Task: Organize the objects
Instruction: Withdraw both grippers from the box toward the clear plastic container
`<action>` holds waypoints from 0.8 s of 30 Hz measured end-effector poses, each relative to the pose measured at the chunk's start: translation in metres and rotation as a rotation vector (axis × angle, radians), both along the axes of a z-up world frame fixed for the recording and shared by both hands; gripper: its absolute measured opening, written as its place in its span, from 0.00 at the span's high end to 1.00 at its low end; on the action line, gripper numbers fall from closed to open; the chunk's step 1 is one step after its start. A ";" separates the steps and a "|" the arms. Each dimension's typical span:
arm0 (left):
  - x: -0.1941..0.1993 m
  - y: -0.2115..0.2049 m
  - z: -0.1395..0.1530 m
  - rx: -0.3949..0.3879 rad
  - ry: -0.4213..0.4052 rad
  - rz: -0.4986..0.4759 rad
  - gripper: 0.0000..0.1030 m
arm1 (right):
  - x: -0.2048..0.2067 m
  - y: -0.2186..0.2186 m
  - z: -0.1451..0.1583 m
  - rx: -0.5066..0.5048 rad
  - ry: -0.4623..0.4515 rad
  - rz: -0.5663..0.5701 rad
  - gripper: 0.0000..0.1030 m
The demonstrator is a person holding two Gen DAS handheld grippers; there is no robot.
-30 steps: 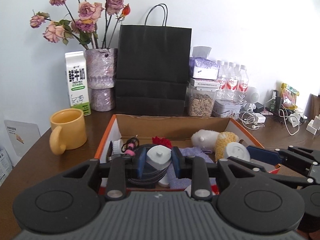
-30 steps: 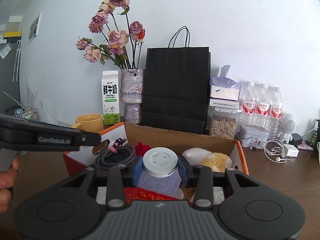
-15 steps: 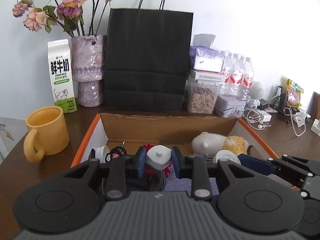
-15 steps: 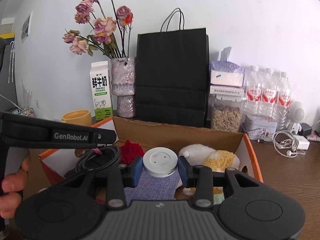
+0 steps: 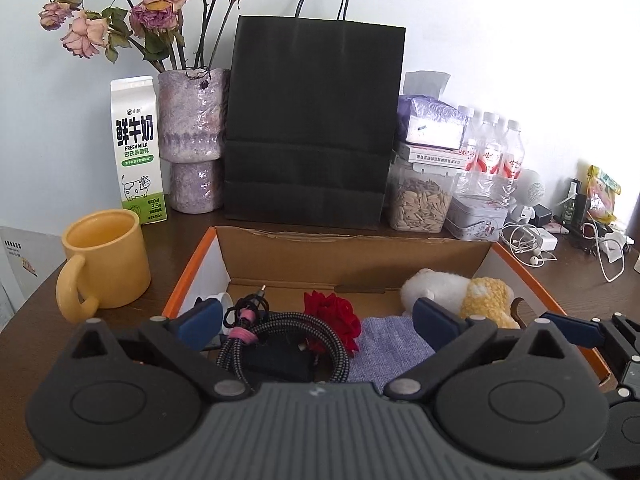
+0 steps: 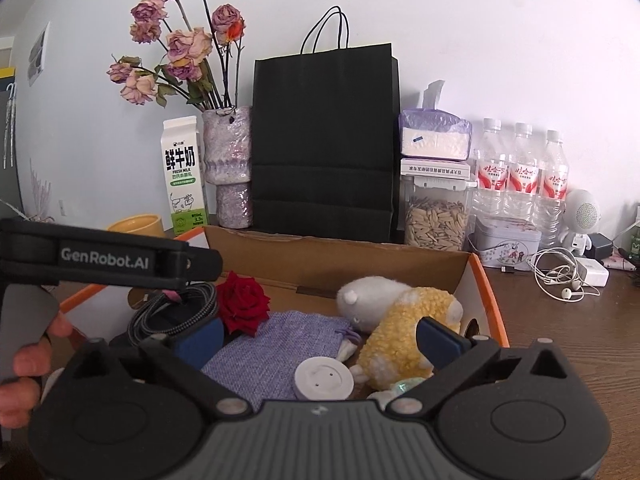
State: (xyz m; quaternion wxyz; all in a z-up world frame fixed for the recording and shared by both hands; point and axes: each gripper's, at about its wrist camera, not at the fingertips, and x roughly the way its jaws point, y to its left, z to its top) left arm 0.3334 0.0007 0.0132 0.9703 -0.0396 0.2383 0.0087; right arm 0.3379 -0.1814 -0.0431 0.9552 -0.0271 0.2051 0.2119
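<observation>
Round white plastic disc (image 6: 324, 379) lies in the orange-edged cardboard box (image 6: 482, 280); both grippers, left (image 5: 318, 320) and right (image 6: 320, 338), have just opened wide and hold nothing, so they should lift straight up.

This looks like a home: a wooden table (image 5: 24, 320) against a plain white wall carries dried roses in a vase (image 5: 192, 120), a milk carton (image 5: 138, 148) and a mug (image 5: 106, 256). Water bottles (image 6: 522, 176), earphones (image 6: 560, 276) and chargers crowd the right.
</observation>
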 end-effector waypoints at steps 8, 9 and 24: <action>-0.002 -0.002 0.000 0.001 -0.004 0.000 0.00 | -0.002 0.001 0.000 -0.005 -0.005 -0.001 0.00; -0.003 -0.002 0.000 0.002 -0.007 0.000 0.00 | -0.002 0.001 0.001 -0.004 -0.006 -0.001 0.00; -0.029 -0.004 0.006 0.008 -0.040 -0.006 0.00 | -0.022 -0.004 0.004 -0.017 -0.043 -0.017 0.00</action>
